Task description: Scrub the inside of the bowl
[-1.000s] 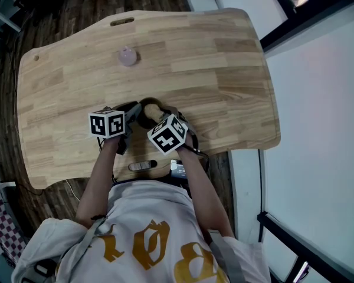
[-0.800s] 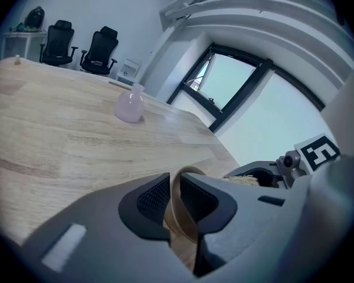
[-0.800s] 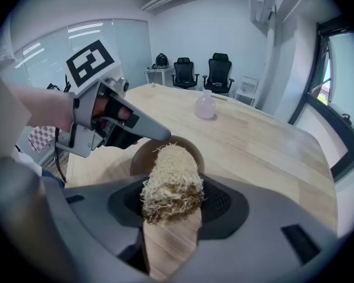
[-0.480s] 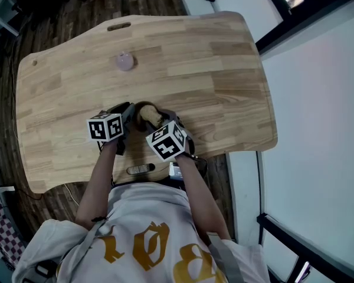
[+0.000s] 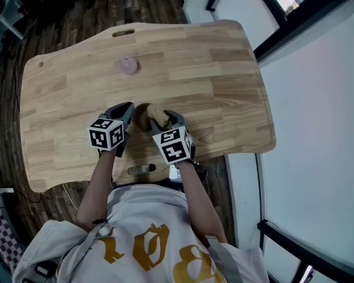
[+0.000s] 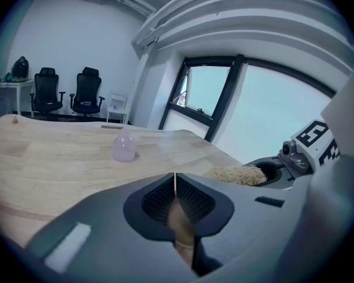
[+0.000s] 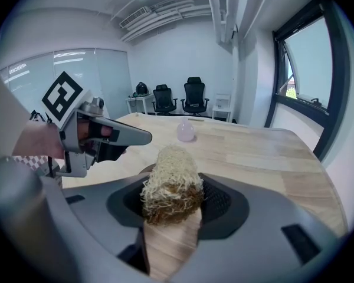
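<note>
Wooden table (image 5: pixel 224 69), left gripper (image 5: pixel 127 109) clamping bowl (image 5: pixel 140 118) rim, right gripper (image 5: pixel 170 118) holding scrubber (image 7: pixel 171 181)

Light wood table (image 5: pixel 224 87), wavy outline, rounded corners. Slot cutout (image 5: pixel 123 33) at far edge, small hole (image 5: pixel 41 64) at far-left corner. On it: pale pink egg-shaped obj (image 5: pixel 128 65) toward far side, alone; brown bowl (image 5: pixel 139 118) near front edge, approx mid-width. Small dark oblong item (image 5: pixel 141 168) right at near edge, can't ID.

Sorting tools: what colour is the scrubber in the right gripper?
Scrubber: pale straw, browner below; best in right gripper view.
</note>
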The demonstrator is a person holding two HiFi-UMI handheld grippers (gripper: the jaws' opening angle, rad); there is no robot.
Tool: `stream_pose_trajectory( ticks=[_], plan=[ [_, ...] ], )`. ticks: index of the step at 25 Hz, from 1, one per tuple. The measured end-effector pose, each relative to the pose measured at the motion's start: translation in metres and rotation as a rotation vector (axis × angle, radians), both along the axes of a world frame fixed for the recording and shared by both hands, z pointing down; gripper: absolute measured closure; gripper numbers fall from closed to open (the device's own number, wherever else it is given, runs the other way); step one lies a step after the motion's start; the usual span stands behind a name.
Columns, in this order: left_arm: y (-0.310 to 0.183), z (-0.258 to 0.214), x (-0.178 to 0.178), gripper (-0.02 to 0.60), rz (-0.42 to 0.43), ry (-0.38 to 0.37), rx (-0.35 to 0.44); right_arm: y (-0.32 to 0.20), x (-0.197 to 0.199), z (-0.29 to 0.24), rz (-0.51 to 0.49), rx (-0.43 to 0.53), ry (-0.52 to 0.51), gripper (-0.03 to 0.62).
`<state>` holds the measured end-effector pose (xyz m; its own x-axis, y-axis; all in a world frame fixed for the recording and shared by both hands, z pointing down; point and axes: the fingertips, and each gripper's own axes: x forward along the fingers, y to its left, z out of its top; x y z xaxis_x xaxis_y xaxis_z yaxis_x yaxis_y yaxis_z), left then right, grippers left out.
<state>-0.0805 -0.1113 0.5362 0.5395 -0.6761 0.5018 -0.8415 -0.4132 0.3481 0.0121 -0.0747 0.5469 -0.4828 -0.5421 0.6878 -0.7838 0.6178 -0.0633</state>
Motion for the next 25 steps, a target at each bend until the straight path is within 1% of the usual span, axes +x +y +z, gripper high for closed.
stream_pose_trajectory(
  ticks=[1, 3, 8, 12, 14, 18, 21, 25],
  plan=[
    [0.002, -0.004, 0.001, 0.575, 0.005, -0.002, 0.010, 0.002, 0.001, -0.001, 0.002, 0.006, 0.006, 0.399],
    [0.007, -0.012, 0.003, 0.578, 0.014, -0.002, 0.028, 0.006, 0.003, -0.006, 0.009, 0.021, 0.013, 0.399],
    [0.016, -0.031, 0.003, 0.578, 0.015, 0.006, 0.077, 0.008, 0.006, -0.030, 0.045, 0.088, -0.020, 0.399],
    [0.022, -0.041, -0.002, 0.578, 0.007, 0.006, 0.096, 0.007, 0.009, -0.041, 0.083, 0.104, -0.044, 0.399],
    [0.026, -0.044, -0.006, 0.578, 0.001, 0.005, 0.102, 0.008, 0.012, -0.048, 0.099, 0.117, -0.038, 0.399],
    [0.029, -0.048, -0.016, 0.578, -0.023, 0.009, 0.113, 0.007, 0.008, -0.052, 0.097, 0.168, -0.028, 0.401],
    [0.029, -0.048, -0.022, 0.578, -0.038, 0.015, 0.119, 0.007, 0.006, -0.049, 0.097, 0.175, -0.039, 0.401],
    [0.028, -0.044, -0.020, 0.578, -0.029, 0.013, 0.111, 0.009, 0.010, -0.044, 0.122, 0.150, -0.038, 0.401]
  ],
)
